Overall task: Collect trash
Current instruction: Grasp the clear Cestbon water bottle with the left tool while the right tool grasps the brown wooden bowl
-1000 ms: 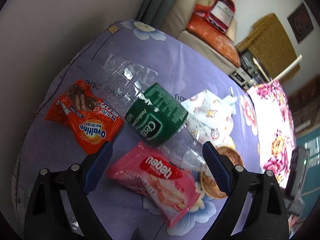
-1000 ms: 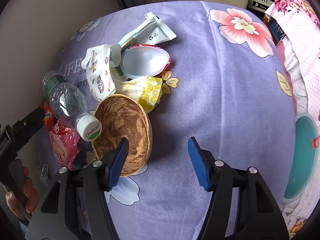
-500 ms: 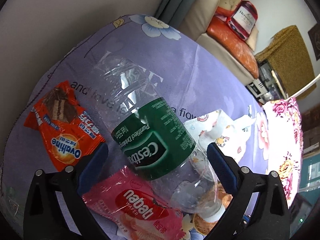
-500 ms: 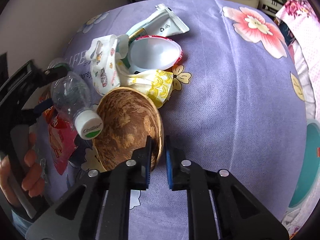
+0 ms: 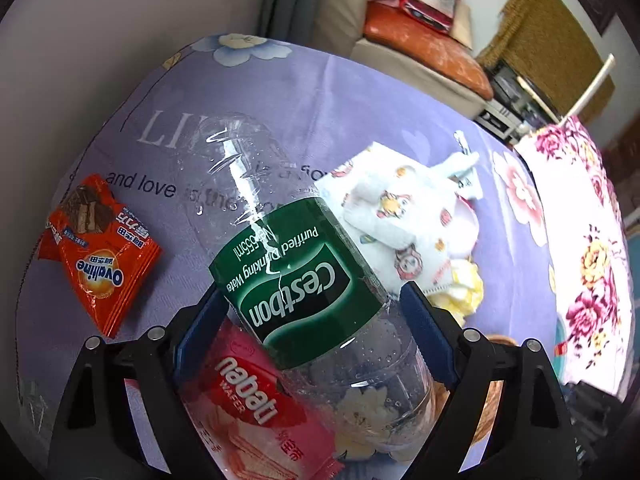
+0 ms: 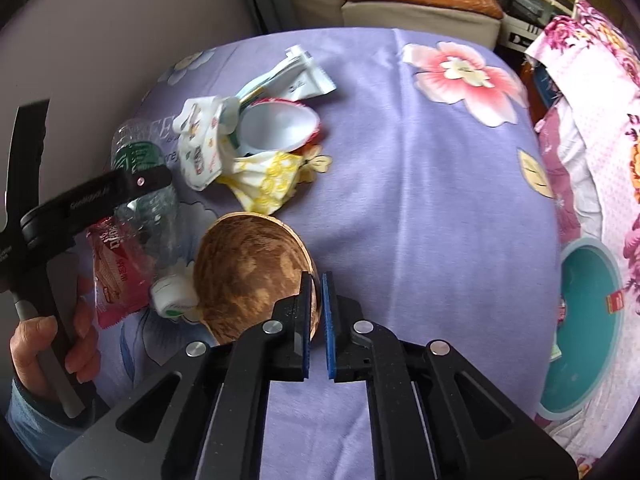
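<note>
The clear plastic bottle with the green Cestbon label is taken as the reference. It lies on the purple flowered cloth of the counter and is flanked at its label and shoulder by the blue pads of the left tongs. The pads are seen at the bottle's sides, but whether they press on it cannot be told. The pink Nabati wafer wrapper is partly covered by the bottle's neck end. The orange Ovaltine wrapper is located left of the bottle, apart from it. The white printed wrapper is located just right of the bottle, with a crumpled yellow wrapper beyond it.

The brown wooden bowl is positioned beside the bottle's white cap. Its rim is pinched by the right tongs, which are drawn narrow. A white foil lid and a white sachet are located beyond the bottle's base end.
</note>
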`<move>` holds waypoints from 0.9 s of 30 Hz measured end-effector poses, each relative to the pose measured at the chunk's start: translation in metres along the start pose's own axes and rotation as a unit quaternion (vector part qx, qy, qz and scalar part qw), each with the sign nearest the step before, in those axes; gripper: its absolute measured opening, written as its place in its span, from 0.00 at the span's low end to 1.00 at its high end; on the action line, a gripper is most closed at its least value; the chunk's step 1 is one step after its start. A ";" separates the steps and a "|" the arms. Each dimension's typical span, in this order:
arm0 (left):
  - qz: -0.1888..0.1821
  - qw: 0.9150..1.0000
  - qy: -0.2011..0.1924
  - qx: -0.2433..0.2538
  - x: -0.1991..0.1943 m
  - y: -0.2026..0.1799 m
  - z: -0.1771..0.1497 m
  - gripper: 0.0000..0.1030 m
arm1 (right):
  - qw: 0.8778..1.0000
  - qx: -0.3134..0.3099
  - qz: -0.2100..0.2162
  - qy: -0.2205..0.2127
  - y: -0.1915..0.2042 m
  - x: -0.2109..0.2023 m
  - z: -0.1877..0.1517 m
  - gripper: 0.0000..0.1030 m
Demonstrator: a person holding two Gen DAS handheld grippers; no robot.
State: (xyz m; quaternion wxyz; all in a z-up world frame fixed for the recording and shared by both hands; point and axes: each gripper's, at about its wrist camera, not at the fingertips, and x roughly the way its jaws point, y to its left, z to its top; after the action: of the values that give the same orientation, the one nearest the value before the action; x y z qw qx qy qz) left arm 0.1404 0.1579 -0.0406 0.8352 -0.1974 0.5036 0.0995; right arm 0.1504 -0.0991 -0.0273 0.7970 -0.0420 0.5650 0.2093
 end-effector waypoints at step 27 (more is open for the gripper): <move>-0.038 0.989 0.035 0.140 -0.002 -0.037 -0.042 0.86 | 0.998 0.037 0.056 0.020 -0.016 0.019 0.000 0.06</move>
State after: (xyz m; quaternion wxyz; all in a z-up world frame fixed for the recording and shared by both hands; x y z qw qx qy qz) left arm 0.1196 0.1067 -0.0474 0.8398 -0.1008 0.5334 -0.0103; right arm 0.1618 -0.1085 -0.0471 0.7737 0.0155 0.5895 0.2315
